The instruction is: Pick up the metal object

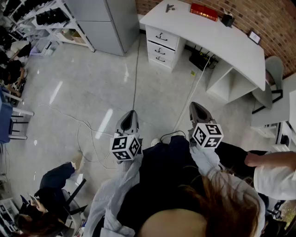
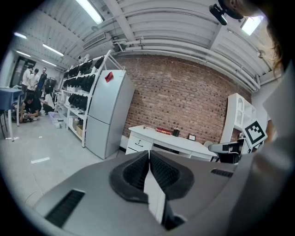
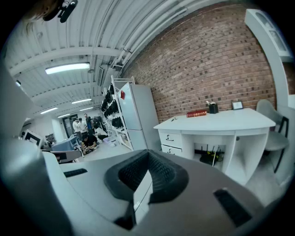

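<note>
The metal object (image 1: 169, 7) is small and dark, too far off for its shape to be made out; it lies on the left end of the white desk (image 1: 240, 48), at 12 o'clock in the head view, close to that picture's top edge; the desk's far rim is cut off there. On the same top, toward 1 o'clock, lie a red book (image 1: 204, 11), a black cup (image 1: 227, 20) and a small frame (image 1: 254, 36), all well apart from the metal object. The hands are hidden under the sleeves and marker cubes.

The left gripper (image 1: 130, 115) hangs over bare floor (image 1: 69, 106), jaws pressed together with nothing between them; its own view shows the pads meeting (image 2: 149, 152). The right gripper (image 1: 199, 109) is likewise closed and empty (image 3: 147, 153); both are well apart from the desk.

Cables (image 1: 136, 69) run across the floor between the grippers and the desk; drawers (image 1: 161, 44) sit under its left end; a grey chair (image 1: 273, 76) at 2 o'clock is partly hidden behind the desk. A grey fridge (image 1: 113, 21) stands at 11 o'clock, shelves (image 1: 53, 18) beside it at 10 o'clock. A seated person at 7 o'clock and an arm in a white sleeve (image 1: 273, 162) at 4 o'clock are cut off by the edges.
</note>
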